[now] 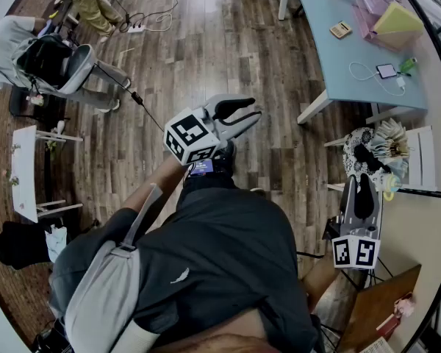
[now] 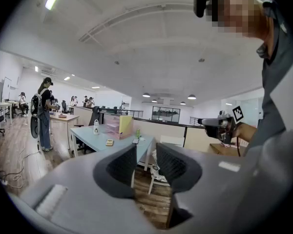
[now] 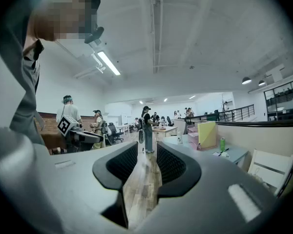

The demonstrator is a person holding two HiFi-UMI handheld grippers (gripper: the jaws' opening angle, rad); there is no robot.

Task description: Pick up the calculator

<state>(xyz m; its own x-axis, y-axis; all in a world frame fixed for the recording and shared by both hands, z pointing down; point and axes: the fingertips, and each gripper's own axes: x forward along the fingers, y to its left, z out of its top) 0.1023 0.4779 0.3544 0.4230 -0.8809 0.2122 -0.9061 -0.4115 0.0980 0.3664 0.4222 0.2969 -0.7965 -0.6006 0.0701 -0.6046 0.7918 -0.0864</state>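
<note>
Left tongs (image 1: pixel 248 112) (image 2: pixel 146 165): held out in front of the person's chest, pointing toward the counter (image 1: pixel 338 68); jaws spread, nothing but floor between them.
Calculator (image 1: pixel 340 29) (image 2: pixel 109 142): lies flat on the light-blue counter, well apart from both tongs; too small to read its keys.
Right tongs (image 1: pixel 361 184) (image 3: pixel 147 164): low at the person's right side, pointing forward; jaws spread, empty.
Hidden: the right hand, under its marker cube (image 1: pixel 353 252).

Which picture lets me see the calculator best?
The head view: the calculator lies on the blue table, seen plainly from above. The left gripper view shows it only as a tiny speck. The right gripper view doesn't show it clearly.
</note>
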